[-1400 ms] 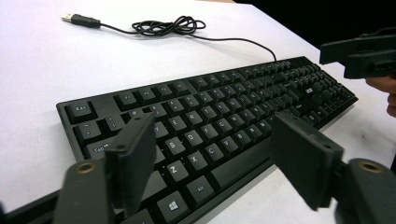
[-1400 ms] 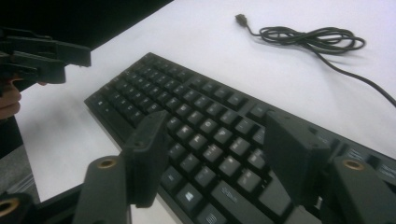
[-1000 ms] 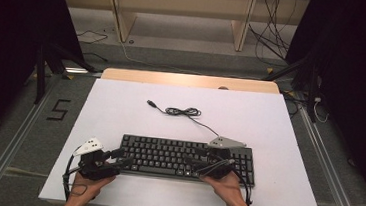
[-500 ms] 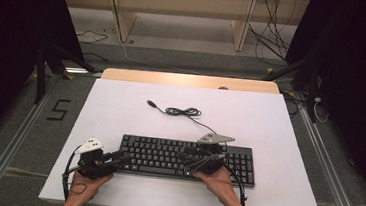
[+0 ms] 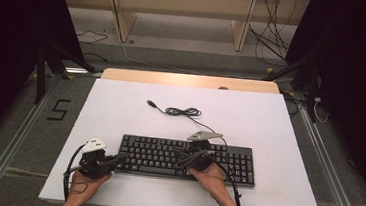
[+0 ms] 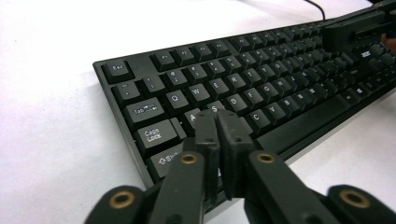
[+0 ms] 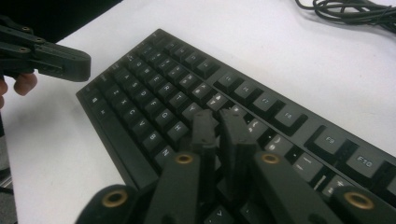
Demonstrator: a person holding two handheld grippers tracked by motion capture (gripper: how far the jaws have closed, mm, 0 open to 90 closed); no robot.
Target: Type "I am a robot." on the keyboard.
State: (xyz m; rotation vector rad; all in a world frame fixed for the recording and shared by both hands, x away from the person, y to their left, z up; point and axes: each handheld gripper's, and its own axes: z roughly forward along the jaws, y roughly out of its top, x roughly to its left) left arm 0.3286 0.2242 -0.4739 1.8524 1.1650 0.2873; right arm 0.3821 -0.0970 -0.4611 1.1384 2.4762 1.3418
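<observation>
White desk (image 5: 121, 102) carries a black keyboard (image 5: 156, 156) along its near edge, long axis running left to right. The left claw (image 5: 121, 158) hovers at its near-left end, over the A and S keys, jaws just brought together on nothing. Slightly farther and to the right, the right claw (image 5: 181, 161) hangs over the middle keys, likewise just closed and empty; beyond lies the coiled cable (image 5: 182, 112).
</observation>
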